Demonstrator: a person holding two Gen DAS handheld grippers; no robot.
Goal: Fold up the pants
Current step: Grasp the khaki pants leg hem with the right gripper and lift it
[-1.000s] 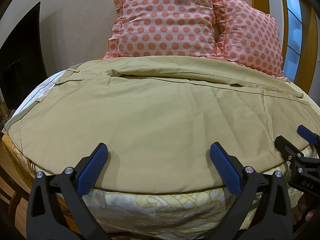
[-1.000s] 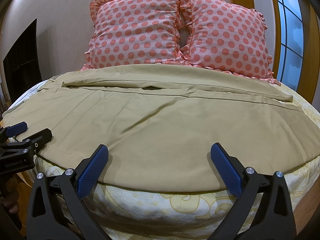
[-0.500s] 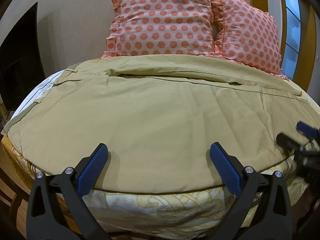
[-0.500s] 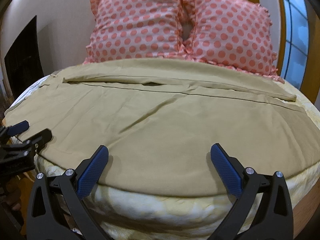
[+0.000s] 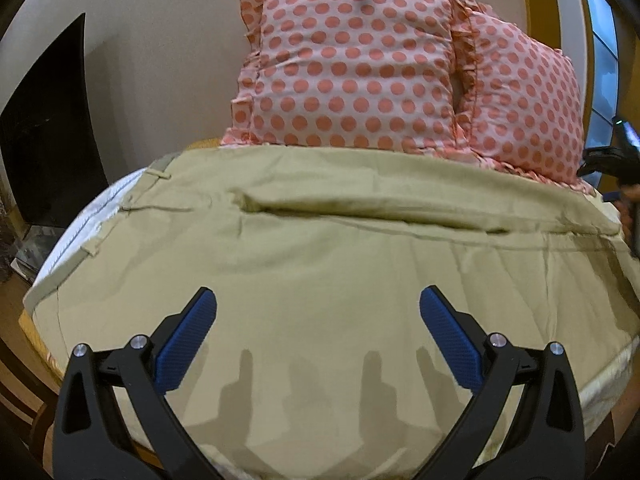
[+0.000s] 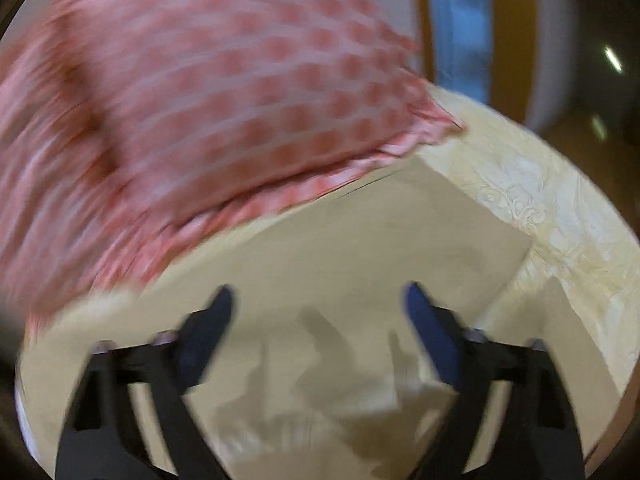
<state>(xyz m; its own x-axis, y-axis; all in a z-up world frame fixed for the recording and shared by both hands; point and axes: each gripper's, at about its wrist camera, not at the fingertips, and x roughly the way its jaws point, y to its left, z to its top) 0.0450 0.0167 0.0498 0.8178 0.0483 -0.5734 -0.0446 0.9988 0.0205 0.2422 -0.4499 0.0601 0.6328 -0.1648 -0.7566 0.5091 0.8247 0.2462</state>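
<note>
Khaki pants (image 5: 320,264) lie spread flat across the bed, waistband with white lining at the left (image 5: 92,224), legs running to the right. My left gripper (image 5: 318,312) is open and empty, hovering over the near half of the pants. My right gripper (image 6: 318,304) is open and empty over the leg-cuff end of the pants (image 6: 360,256), close to the pillows; this view is motion-blurred. Part of the right gripper shows at the far right of the left wrist view (image 5: 616,156).
Two pink polka-dot pillows (image 5: 352,68) stand against the wall at the bed's head. A pale yellow patterned bedspread (image 6: 560,216) shows past the cuffs. A dark panel (image 5: 48,128) stands left of the bed. A window with a wooden frame (image 5: 600,40) is at the right.
Both grippers moved forward over the pants. The right gripper swung far toward the cuff end by the pillows, blurring its view. Both stayed open.
</note>
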